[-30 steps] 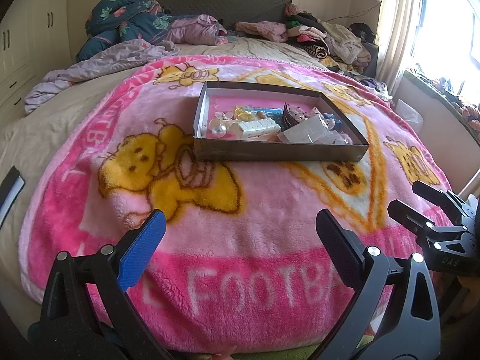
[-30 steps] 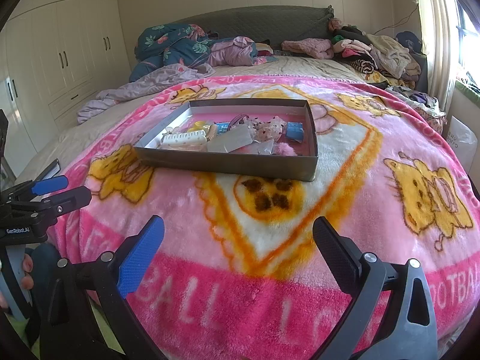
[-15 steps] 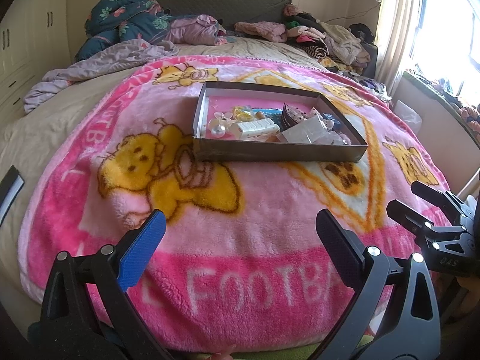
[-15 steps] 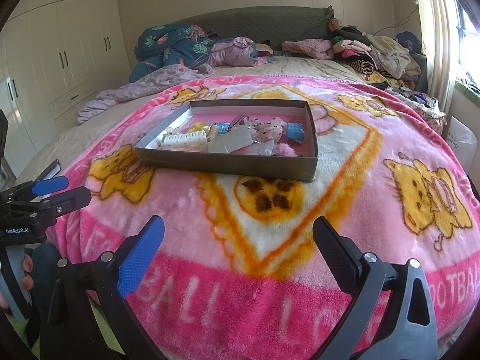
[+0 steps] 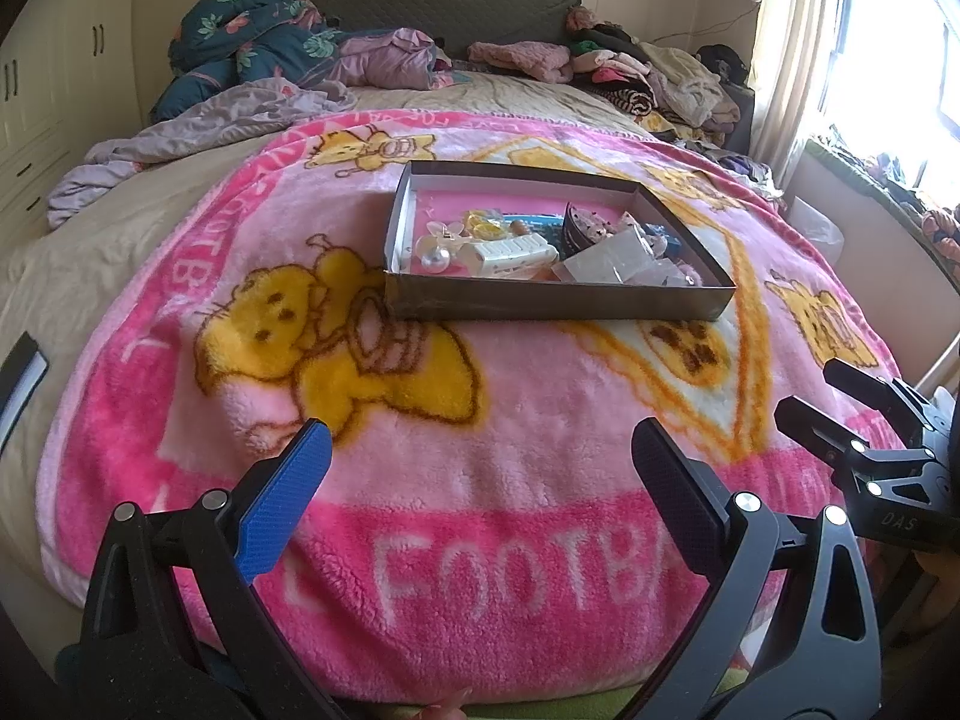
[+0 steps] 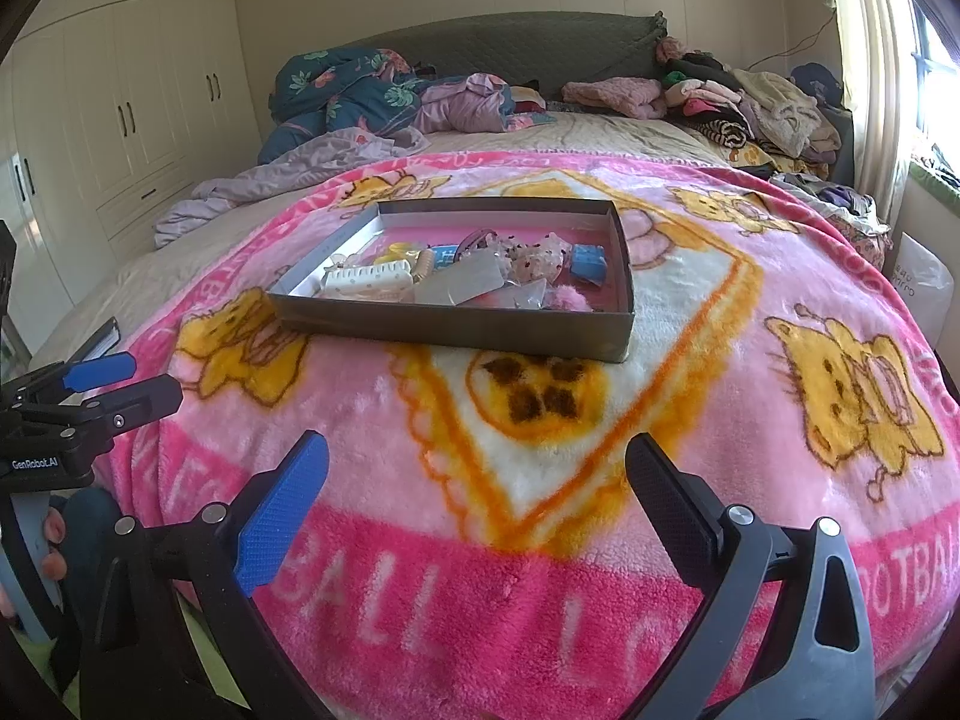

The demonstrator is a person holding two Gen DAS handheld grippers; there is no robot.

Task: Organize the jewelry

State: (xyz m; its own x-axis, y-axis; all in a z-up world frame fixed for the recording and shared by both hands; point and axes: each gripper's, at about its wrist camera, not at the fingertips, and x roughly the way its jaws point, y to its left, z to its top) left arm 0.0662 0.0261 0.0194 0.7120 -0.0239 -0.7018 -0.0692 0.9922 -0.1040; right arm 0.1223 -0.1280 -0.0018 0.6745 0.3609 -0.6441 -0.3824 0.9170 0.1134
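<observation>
A shallow dark cardboard box [image 5: 558,303] [image 6: 456,330] sits on a pink cartoon blanket [image 5: 480,432] on a bed. It holds jumbled jewelry and hair pieces: a white comb clip [image 5: 510,252] [image 6: 369,279], a pearl ball [image 5: 436,258], yellow pieces [image 5: 480,222], clear bags [image 5: 612,258] [image 6: 474,282], a blue block [image 6: 587,261]. My left gripper [image 5: 480,474] is open and empty, low over the blanket's near edge. My right gripper [image 6: 477,474] is open and empty, to the right of the left one. Each shows in the other's view.
Crumpled bedding [image 5: 252,54] and piles of clothes [image 5: 654,72] lie along the headboard. White wardrobes [image 6: 120,96] stand on the left. A window with a curtain [image 5: 792,60] is on the right. A white bag [image 6: 924,282] stands beside the bed.
Both grippers have eased slightly back or up from the bed, so the box looks a little farther. Both stay open and empty.
</observation>
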